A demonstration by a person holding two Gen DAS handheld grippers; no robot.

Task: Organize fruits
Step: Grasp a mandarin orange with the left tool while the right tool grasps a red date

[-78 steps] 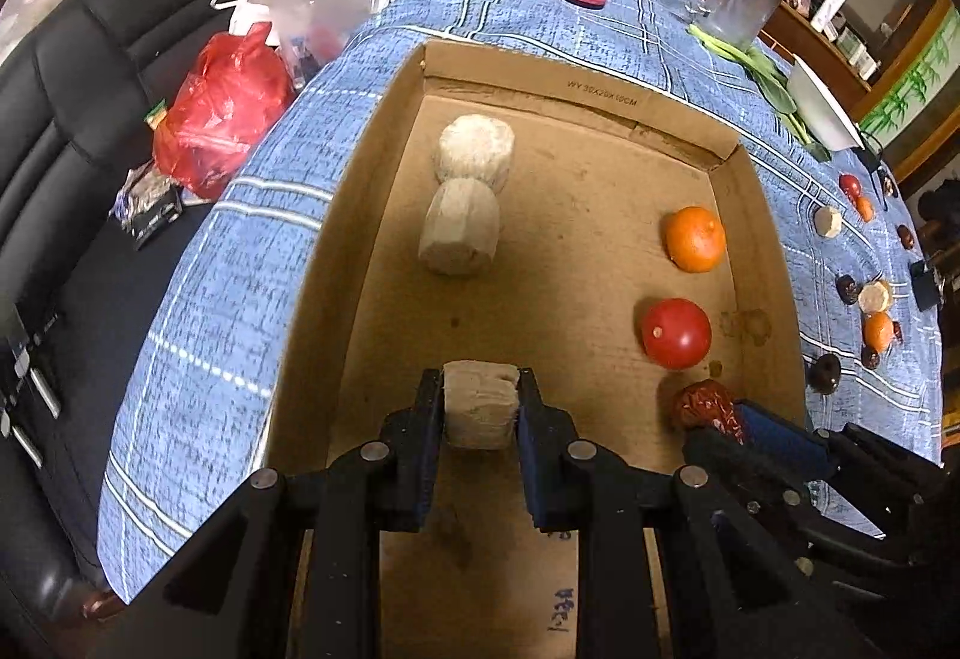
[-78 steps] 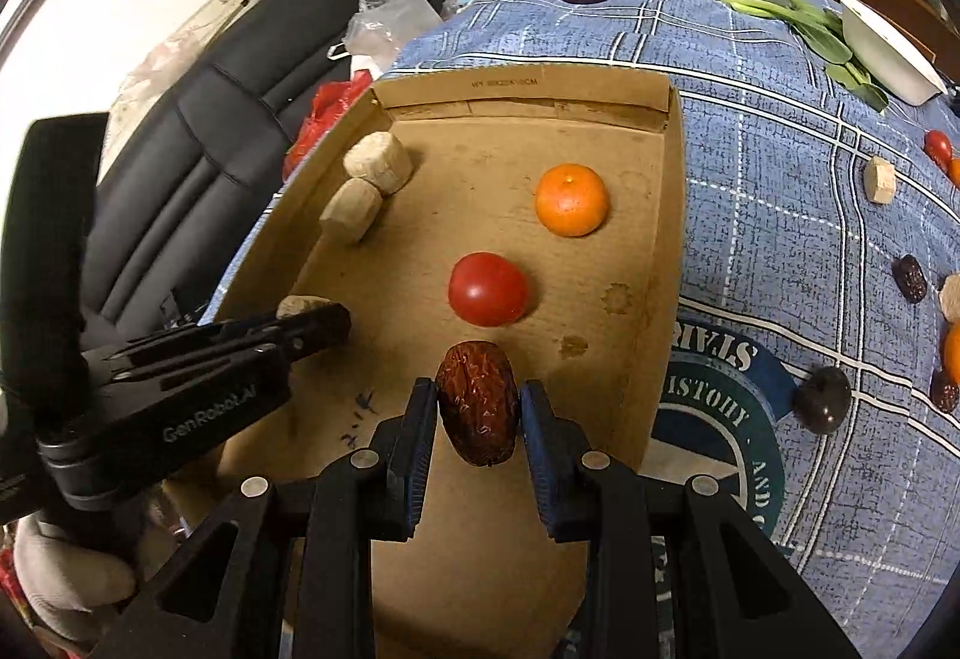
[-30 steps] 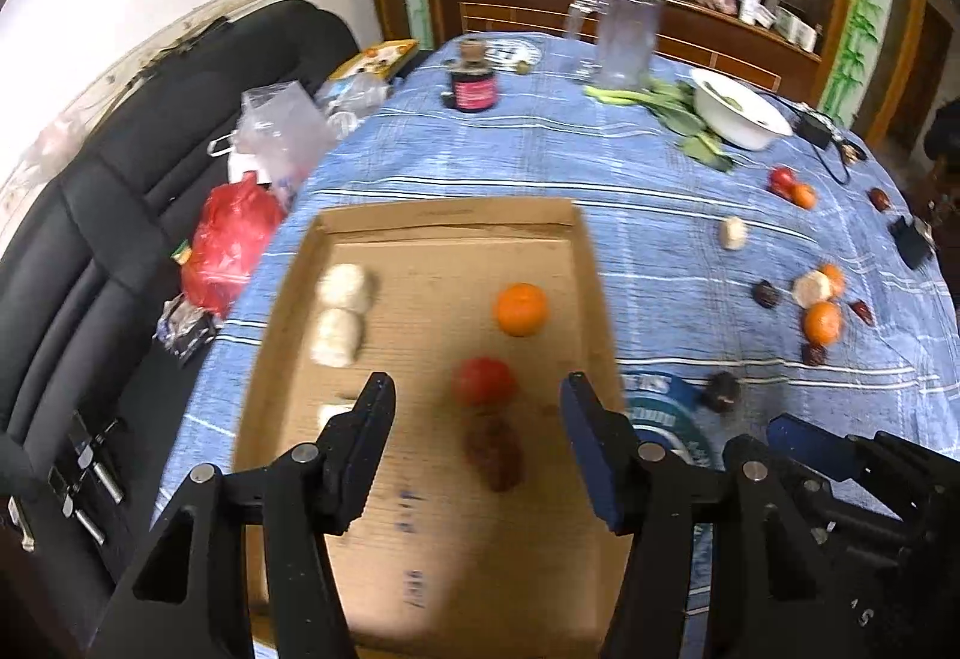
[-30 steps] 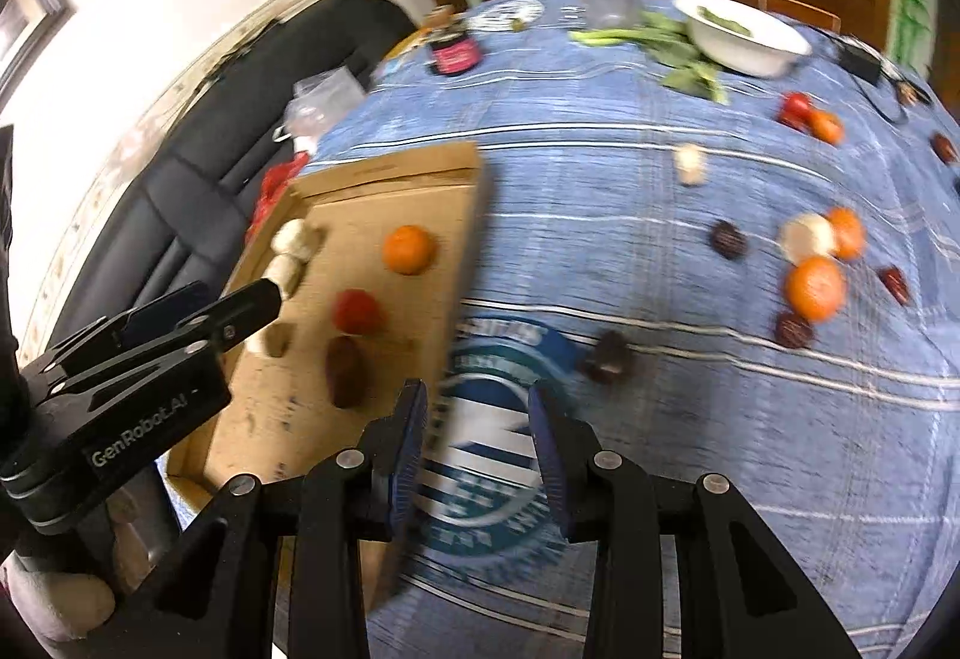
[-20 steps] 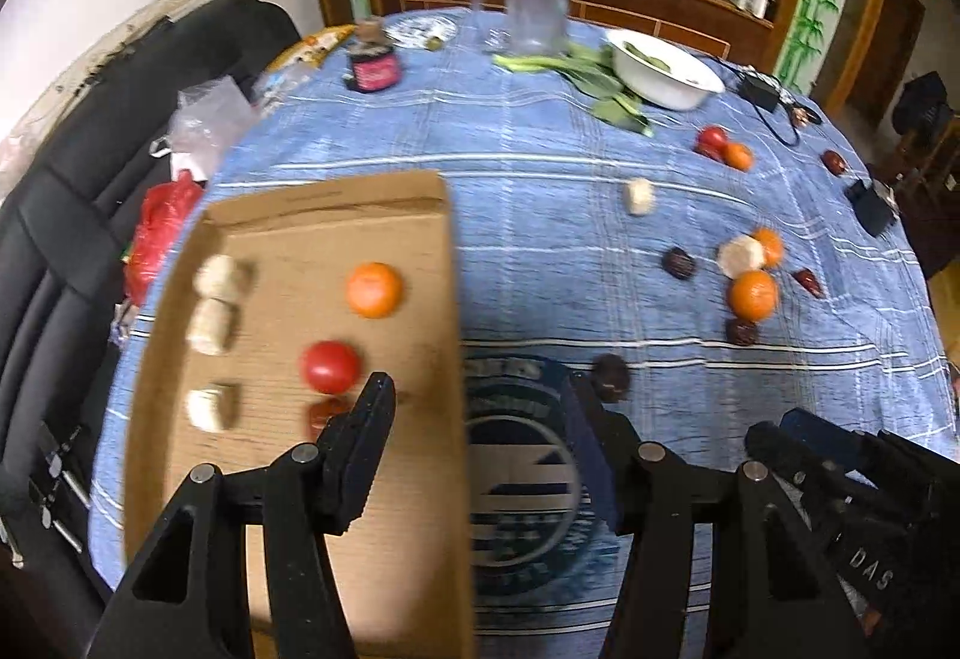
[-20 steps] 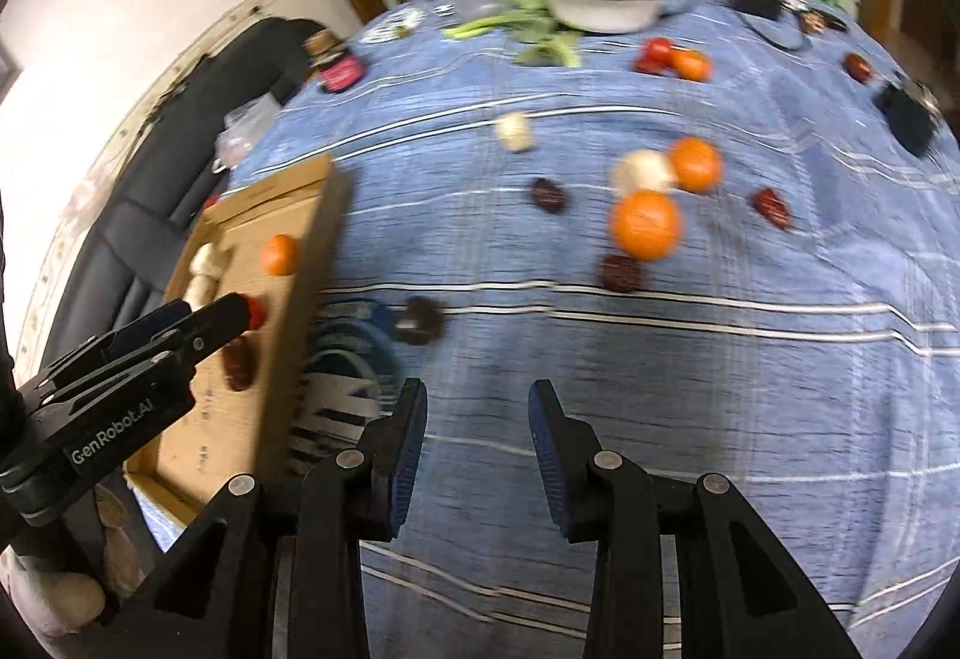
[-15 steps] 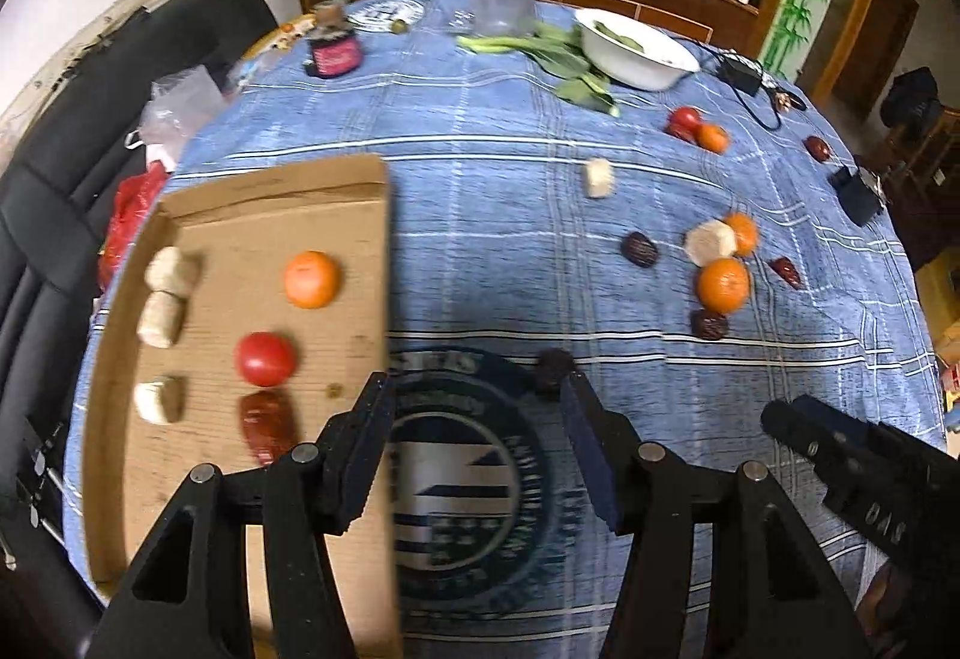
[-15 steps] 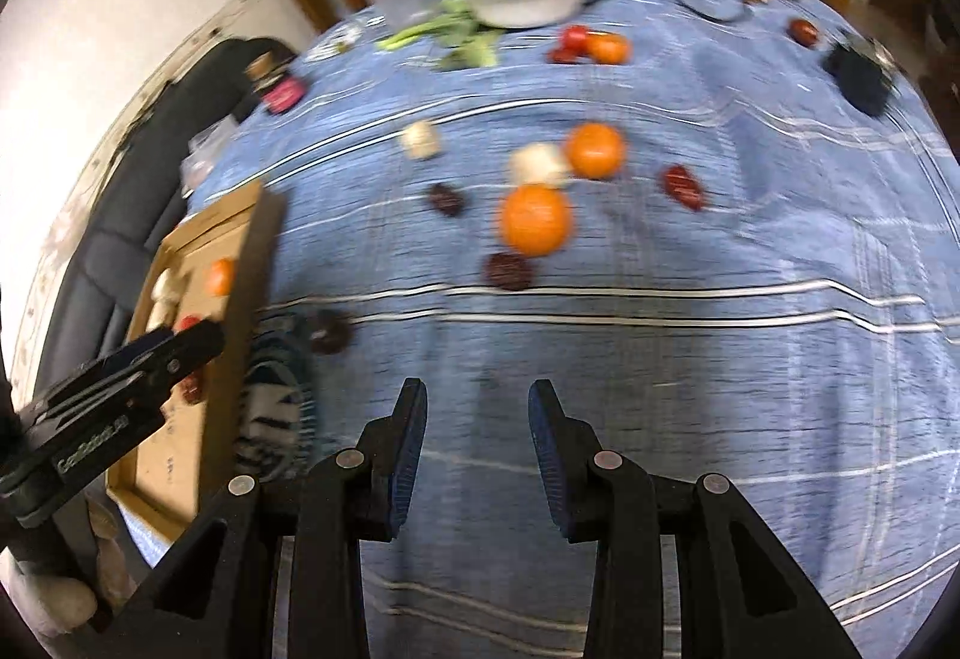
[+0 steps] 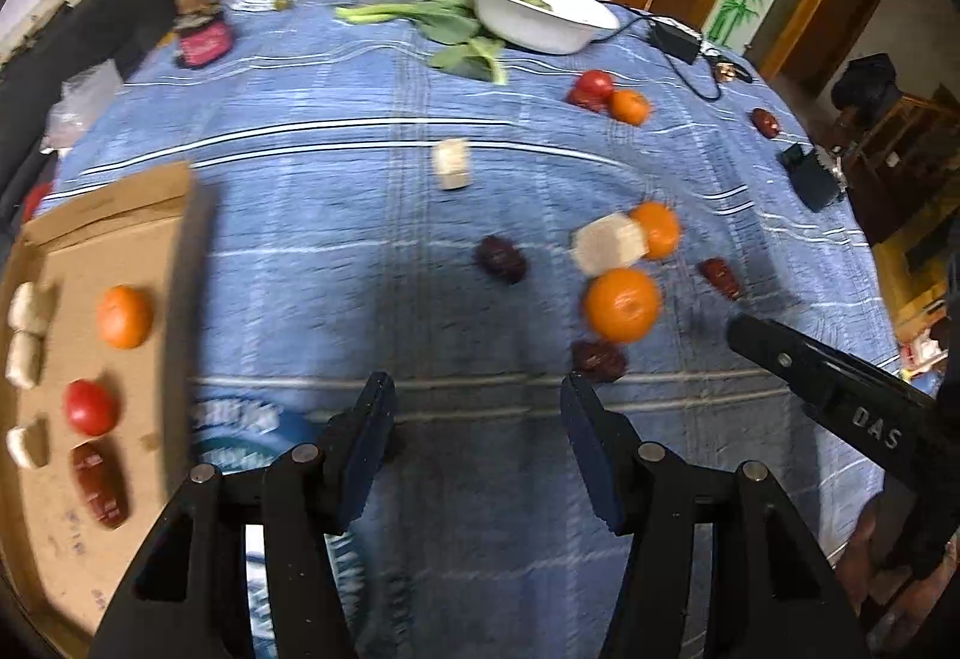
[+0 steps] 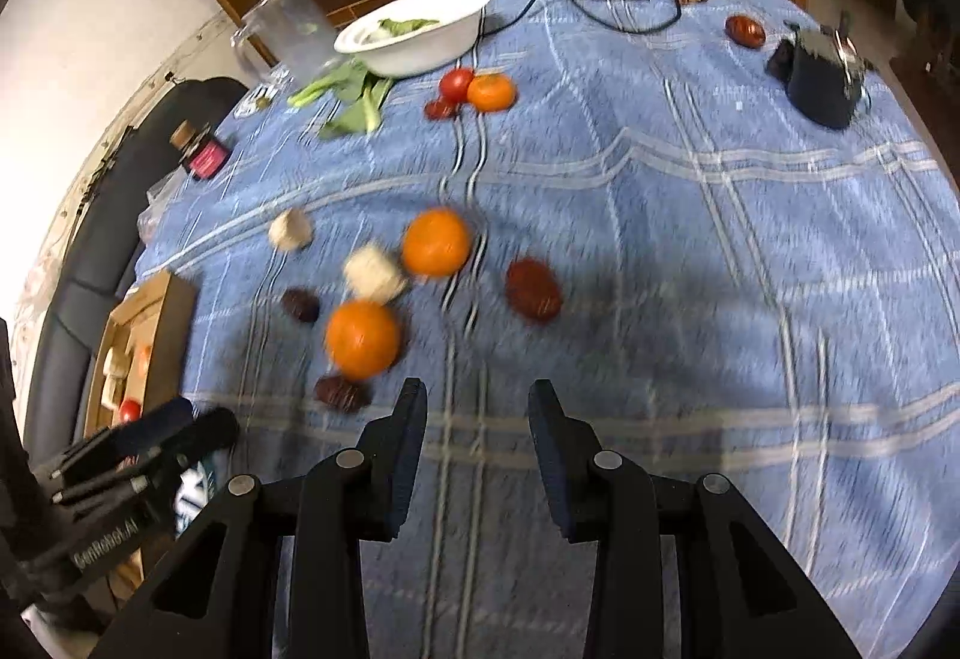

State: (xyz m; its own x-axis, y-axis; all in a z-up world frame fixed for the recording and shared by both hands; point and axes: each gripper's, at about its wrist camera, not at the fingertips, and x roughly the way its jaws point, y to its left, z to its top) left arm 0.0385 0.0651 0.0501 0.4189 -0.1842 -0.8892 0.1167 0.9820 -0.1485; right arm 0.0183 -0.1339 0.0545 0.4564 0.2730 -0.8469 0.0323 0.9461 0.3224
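A blue plaid cloth (image 9: pixel 372 215) covers the table, and the fruit sits on it in two lots. At the left, the cardboard tray (image 9: pixel 120 215) holds what looks already sorted: pale chunks along its far side, then an orange (image 9: pixel 124 315), a tomato (image 9: pixel 90 407) and a date (image 9: pixel 99 485) in a line, which suggests each kind gets its own row. The rest lies loose mid-cloth: a big orange (image 9: pixel 621 303) touching a pale chunk (image 9: pixel 609 243), a second orange just behind that, dark dates around them, and a tomato-and-orange pair further off near the white bowl (image 9: pixel 540 14).

The left gripper (image 9: pixel 477 413) is released and empty, jaws wide, angled down at the cloth just short of the cluster, likely spread to fit a wide piece. The right gripper (image 10: pixel 477 419) is also released and empty, with a narrower gap, probably meant for a slim date (image 10: pixel 533 290).
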